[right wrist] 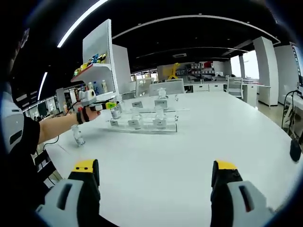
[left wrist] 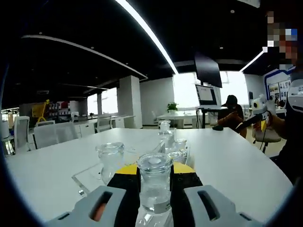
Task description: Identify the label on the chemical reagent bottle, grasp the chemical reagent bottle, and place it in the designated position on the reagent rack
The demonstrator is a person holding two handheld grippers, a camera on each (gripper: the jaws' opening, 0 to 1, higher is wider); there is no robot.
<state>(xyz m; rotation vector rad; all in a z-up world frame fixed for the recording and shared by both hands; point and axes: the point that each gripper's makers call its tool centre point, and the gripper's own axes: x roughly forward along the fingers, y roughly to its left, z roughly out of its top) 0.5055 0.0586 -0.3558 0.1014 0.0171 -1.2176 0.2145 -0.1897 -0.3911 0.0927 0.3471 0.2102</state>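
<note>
A: The left gripper has its jaws closed on a clear glass bottle, holding it by the body under the stopper. In the right gripper view I see this same bottle at the left end of the rack, at the far left side of the table.

B: What can go wrong here?

A: To the left of the held bottle a second bottle stands very near. Behind it, to the right, more bottles stand close together on the rack. I judge that if the hand swings sideways, the held bottle or a jaw can knock a neighbour over. Glass is also smooth, so the bottle can slip down between the pads if the grip gets looser.

B: And the right gripper?

A: Its jaws are wide apart and hold nothing. It is over the near part of the table, well apart from the rack, so I see no danger from it. One more bottle stands alone near the left table edge, and I think a sleeve could push it off.

B: Can you read any label?

A: No. The rack carries small white cards on its front, but the writing is too small to read. On the held bottle I cannot find any label.
</note>
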